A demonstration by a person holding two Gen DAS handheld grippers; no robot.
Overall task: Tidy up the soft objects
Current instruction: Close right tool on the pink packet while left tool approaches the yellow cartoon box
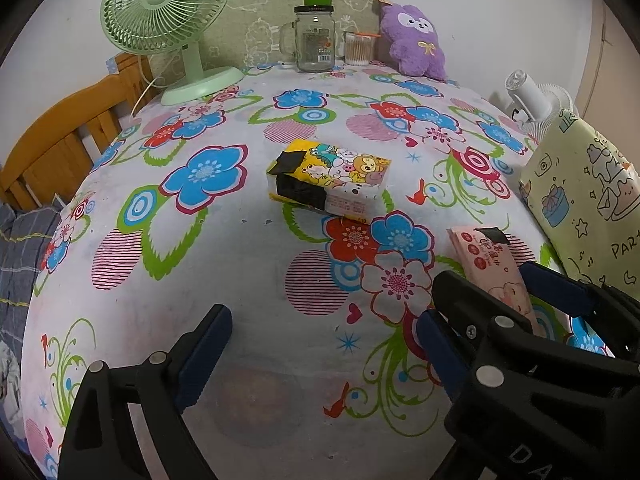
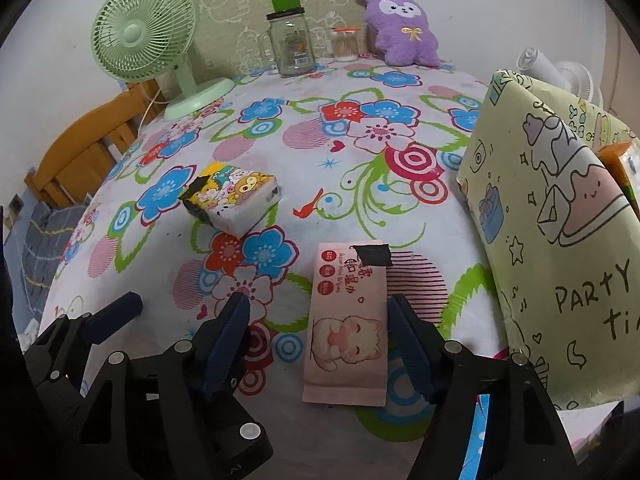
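1. Straddling the pink wipes pack (image 2: 347,332) at lower centre, the right gripper (image 2: 320,340) stands wide, pads not pressing.
2. Left gripper (image 1: 324,344) gapes empty.
3. Yellow tissue pack (image 1: 330,178) lies mid-frame.

glossy wipes pack (image 2: 347,328), fuzzy plush toy (image 2: 404,32)

The black left claw with blue pads (image 1: 324,352) tilts down, spread wide; the matching right claw (image 2: 318,340) tilts down too, jaws apart
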